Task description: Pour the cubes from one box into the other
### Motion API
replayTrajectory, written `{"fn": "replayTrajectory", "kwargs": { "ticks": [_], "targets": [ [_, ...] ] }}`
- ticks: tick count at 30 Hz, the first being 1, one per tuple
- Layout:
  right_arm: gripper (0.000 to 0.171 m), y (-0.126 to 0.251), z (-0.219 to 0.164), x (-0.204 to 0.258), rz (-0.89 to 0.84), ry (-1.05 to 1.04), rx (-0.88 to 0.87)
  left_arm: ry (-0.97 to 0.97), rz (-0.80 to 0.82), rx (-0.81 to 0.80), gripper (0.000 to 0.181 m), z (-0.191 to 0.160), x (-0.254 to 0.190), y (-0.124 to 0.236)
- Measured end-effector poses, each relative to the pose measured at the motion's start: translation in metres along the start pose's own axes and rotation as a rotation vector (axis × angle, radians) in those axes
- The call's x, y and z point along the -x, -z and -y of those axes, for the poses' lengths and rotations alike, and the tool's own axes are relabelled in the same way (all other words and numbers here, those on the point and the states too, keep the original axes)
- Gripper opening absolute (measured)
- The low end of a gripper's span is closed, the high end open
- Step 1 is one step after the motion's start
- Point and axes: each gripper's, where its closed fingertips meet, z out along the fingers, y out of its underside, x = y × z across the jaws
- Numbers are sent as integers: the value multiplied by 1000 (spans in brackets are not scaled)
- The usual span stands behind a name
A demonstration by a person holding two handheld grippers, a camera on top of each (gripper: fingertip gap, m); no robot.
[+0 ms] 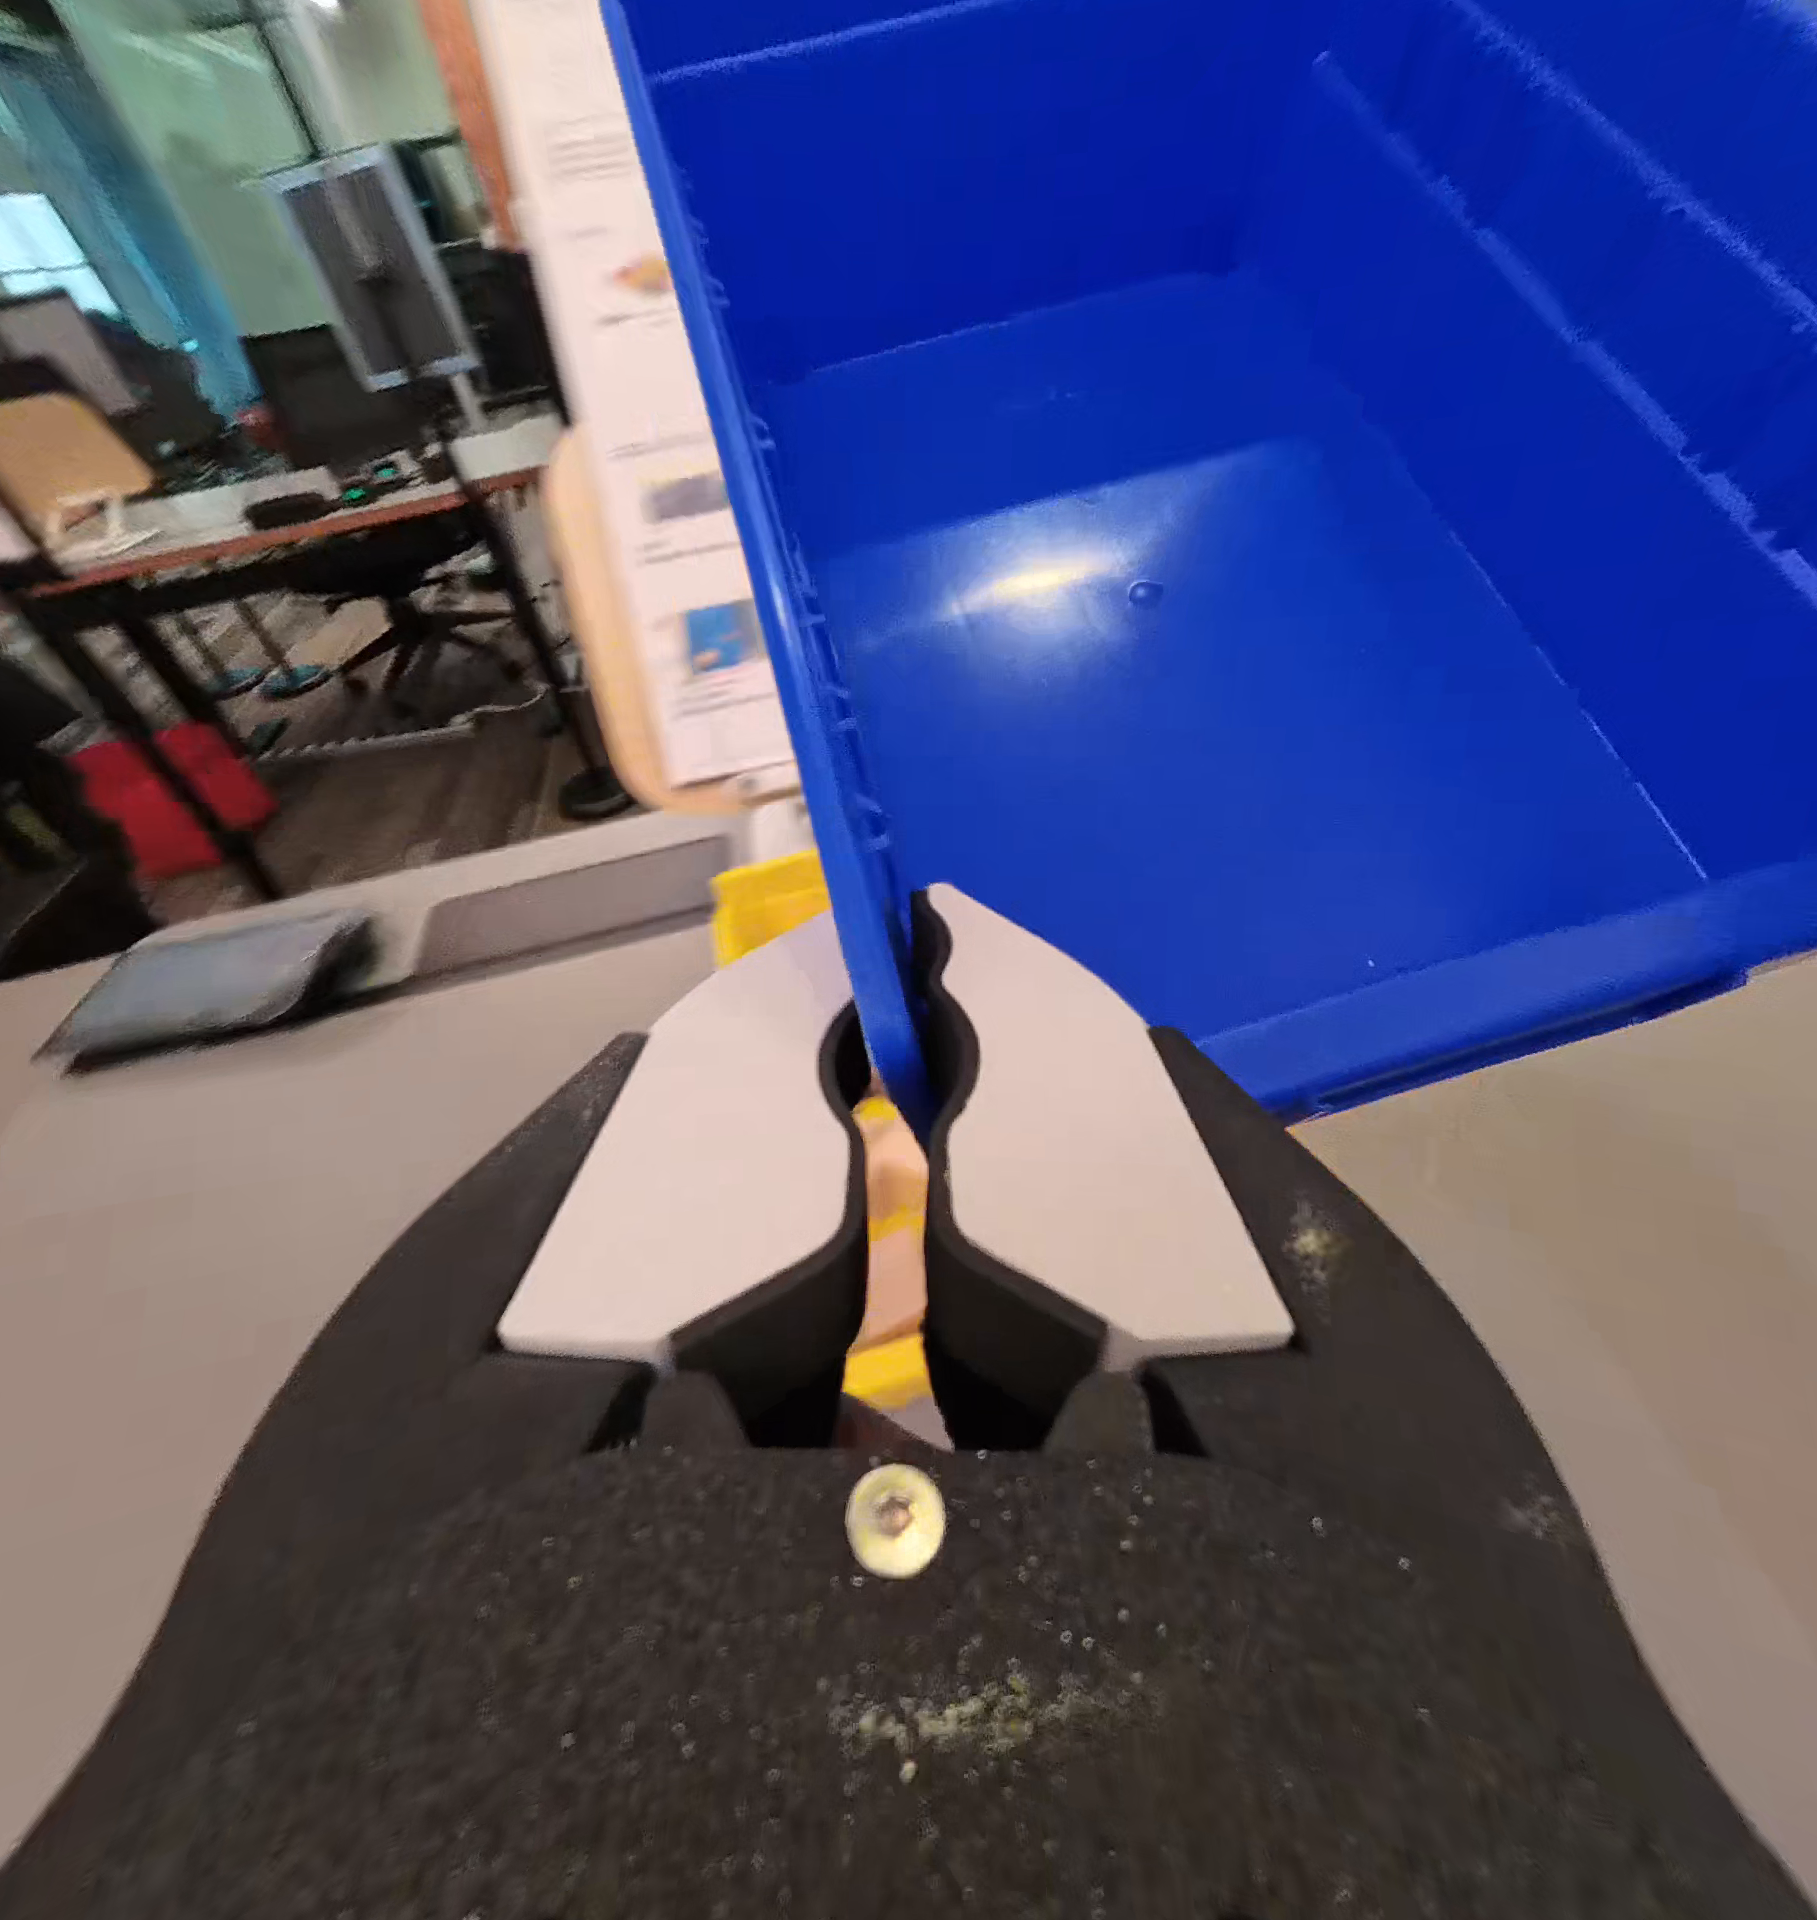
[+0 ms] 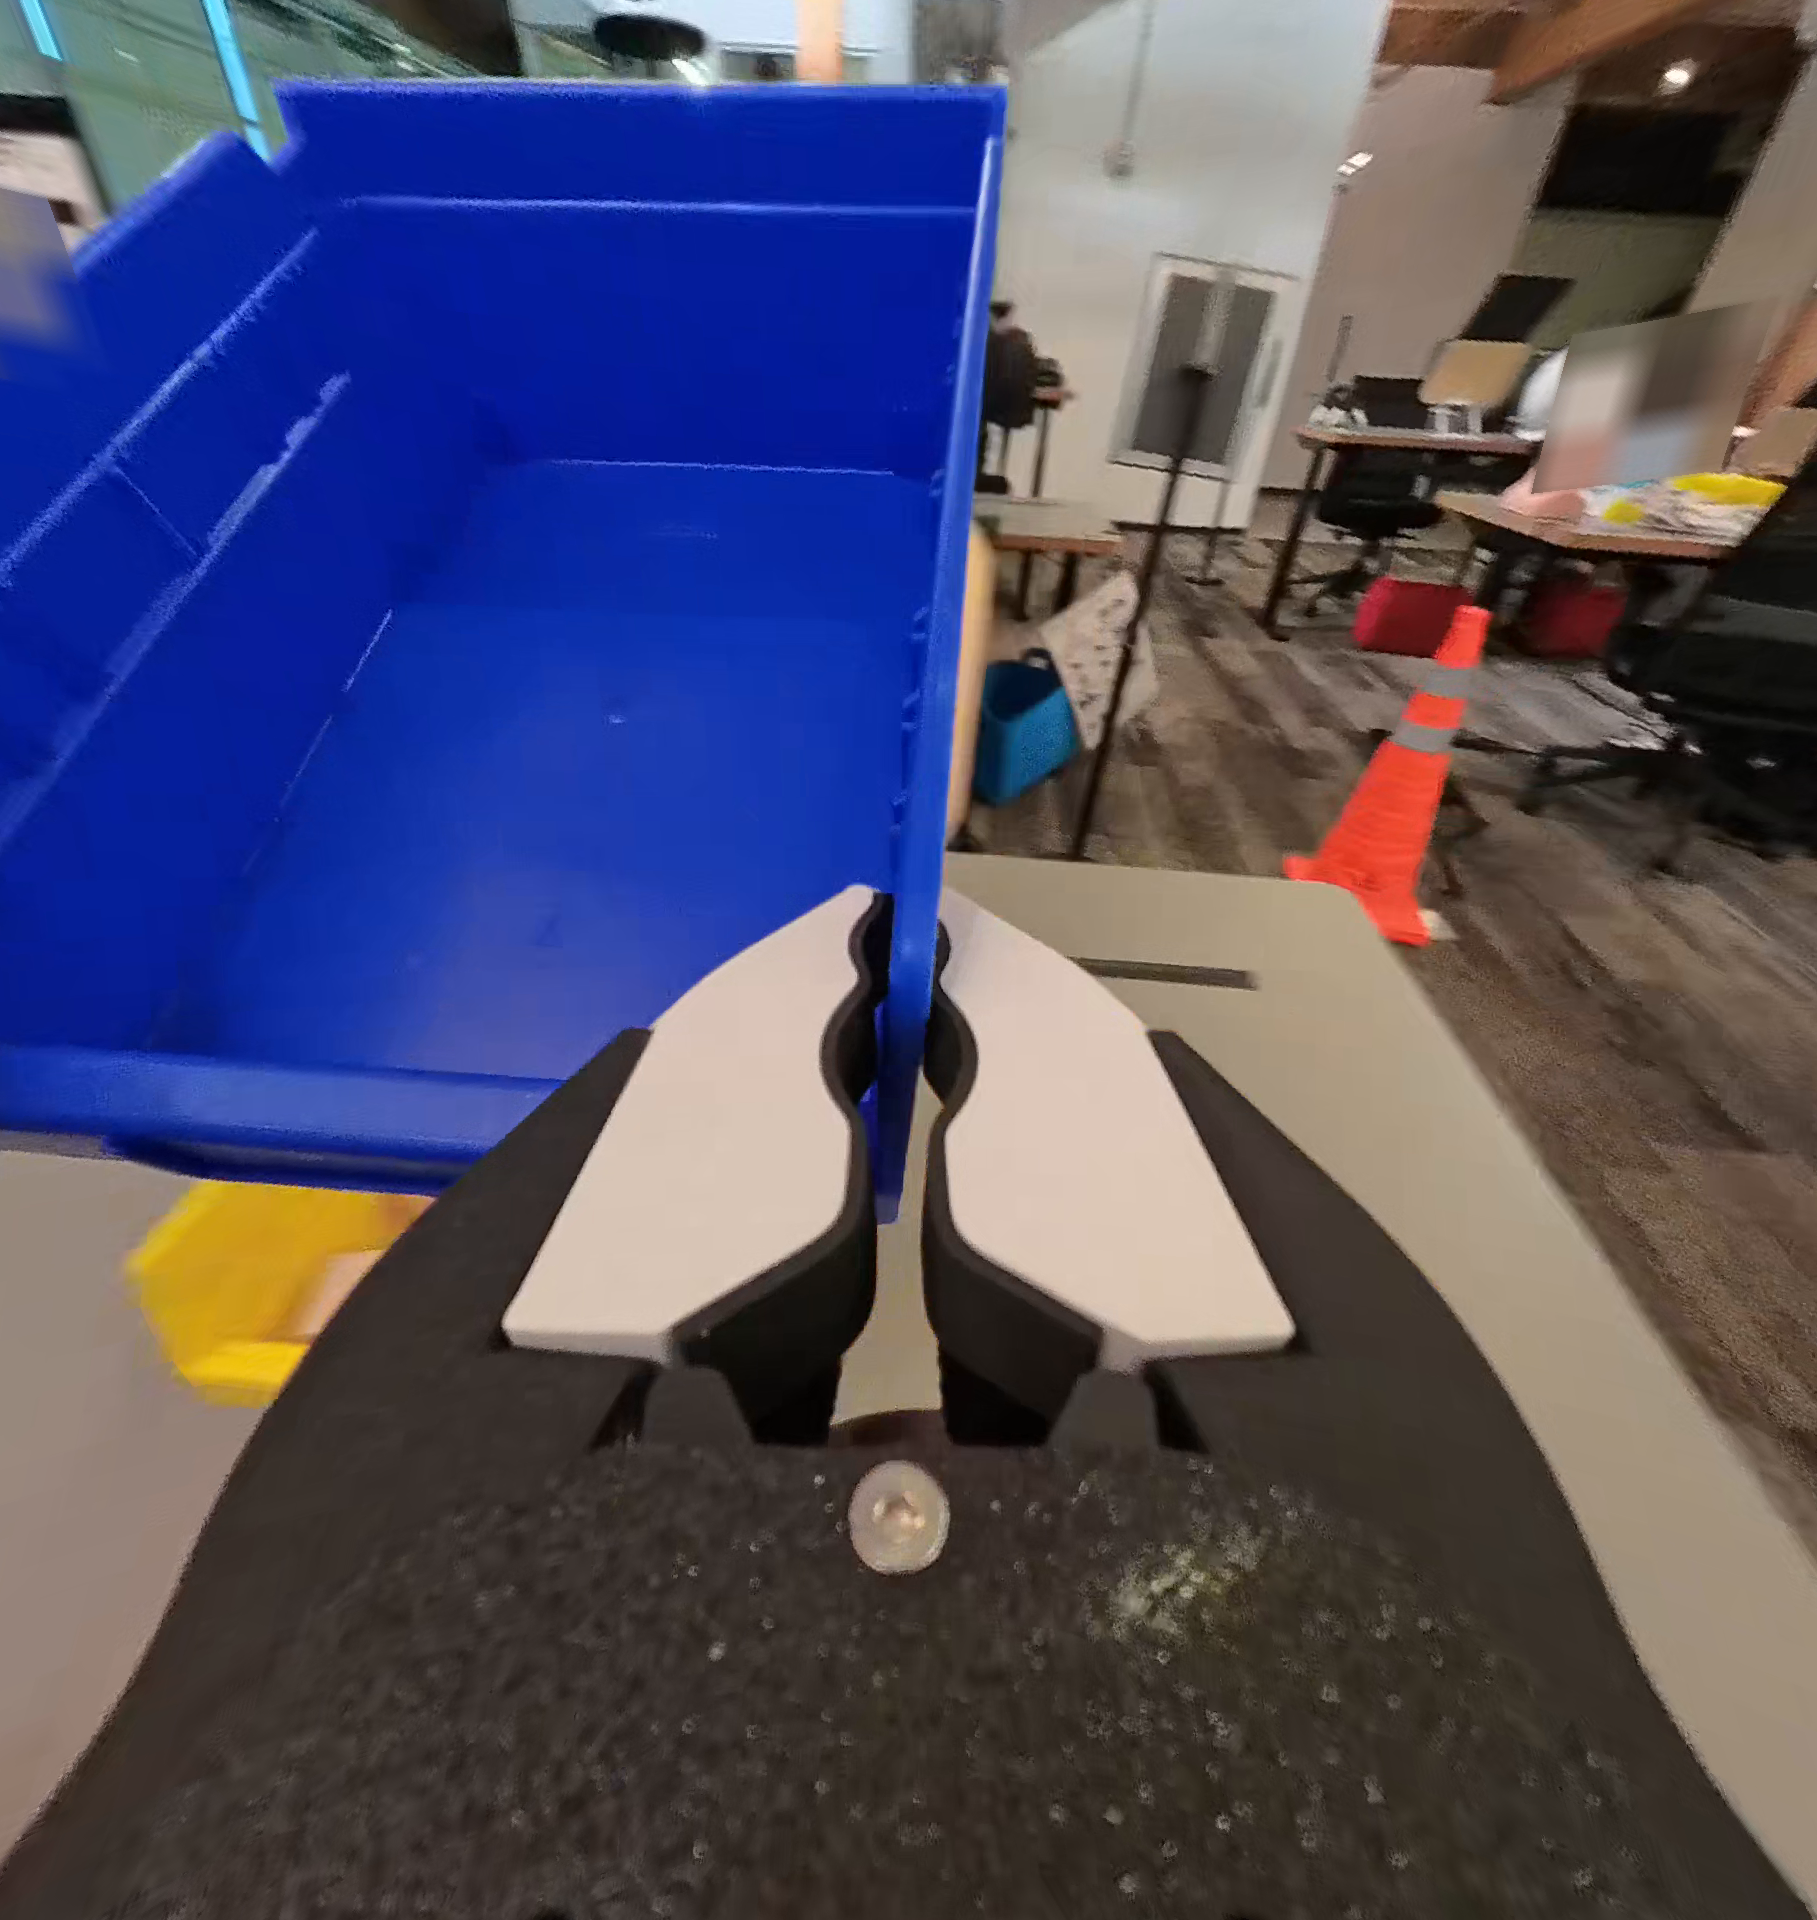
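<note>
— Blue box (image 1: 1247,644): where is it sitting in the left wrist view?

— It is hanging tilted above the grey counter (image 1: 260,1299), with its open mouth facing the camera. Its inside is showing bare blue plastic, with a glare spot on the floor of it. The left gripper (image 1: 899,997) is clenching the box's left side wall, one finger lying outside the wall and one inside.

— Is anything showing below it?

— Yes. A yellow box (image 1: 769,899) is peeking out just behind the blue wall, low down. Through the slit between the fingers, tan wooden cubes (image 1: 893,1195) and more yellow plastic are showing, though blur is hiding how many cubes there are. A dark flat object (image 1: 218,987) is lying on the counter to the left, too smeared to identify.

— And the right wrist view?

— The blue box (image 2: 530,644) is filling the left half, again tipped with its opening toward the camera and nothing visible inside. The right gripper (image 2: 904,966) is gripping the box's right side wall the same way, with the wall pinched between the two fingers.

— Where is the other box here?

— The yellow box (image 2: 249,1288) is sitting on the counter (image 2: 1351,1143) under the blue box's lower edge, partly hidden by the gripper body. A pale patch inside it may be a cube, but motion blur is making that uncertain. An orange traffic cone (image 2: 1403,779) is standing on the floor beyond the counter.
</note>
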Motion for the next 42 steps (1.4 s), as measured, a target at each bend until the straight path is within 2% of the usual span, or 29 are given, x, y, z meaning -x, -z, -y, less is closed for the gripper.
{"fn": "replayTrajectory", "kwargs": {
  "ticks": [3, 6, 9, 14, 18, 20, 22, 25, 27, 29, 31, 32, 34, 37, 38, 39, 40, 42],
  "targets": [
    [3, -2, -35, -103, -58, -21, 46, -27, -79, 23, 5, -7, -101, -44],
    [3, -19, -108, -191, -86, -151, 214, -33, -153, 139, 7, -57, -197, -91],
    [3, -26, -181, -250, -106, -174, 320, -38, -186, 227, 8, -108, -264, -121],
    [3, -20, -262, -282, -99, -183, 432, -58, -227, 343, 9, -170, -311, -140],
    [8, -20, -261, -284, -67, -318, 357, -17, -262, 361, 14, -173, -315, -134],
    [20, -9, -241, -291, -124, -277, 306, -27, -312, 346, 39, -155, -305, -114],
    [34, 8, -196, -282, -140, -188, 190, 1, -388, 249, 44, -119, -275, -81],
    [35, 19, -136, -228, -88, -30, 85, 77, -374, 163, 50, -81, -183, -44],
    [36, 11, -126, -163, 31, 48, 123, 89, -270, 150, 50, -85, -105, -32],
    [41, 0, -133, -78, 214, 24, 163, 73, -111, 166, 50, -112, -27, -29],
    [48, -11, -150, 3, 362, -46, 188, 112, -27, 244, 52, -154, 22, -31],
    [52, -21, -165, 30, 366, -56, 228, 125, 7, 273, 57, -171, 39, -34],
    [57, -42, -192, 64, 318, -70, 315, 143, 52, 308, 57, -200, 59, -46],
    [61, -71, -224, 94, 258, -90, 402, 180, 6, 421, 59, -237, 56, -73],
    [56, -77, -236, 100, 241, -75, 446, 200, -11, 449, 56, -245, 54, -81],
    [36, -81, -246, 103, 210, -48, 490, 248, -53, 446, 37, -246, 50, -87],
    [10, -85, -248, 91, 99, 18, 489, 300, -69, 426, 15, -243, 50, -90],
    [3, -86, -245, 91, 56, 28, 482, 259, -46, 425, 7, -242, 59, -91]
  ]
}}
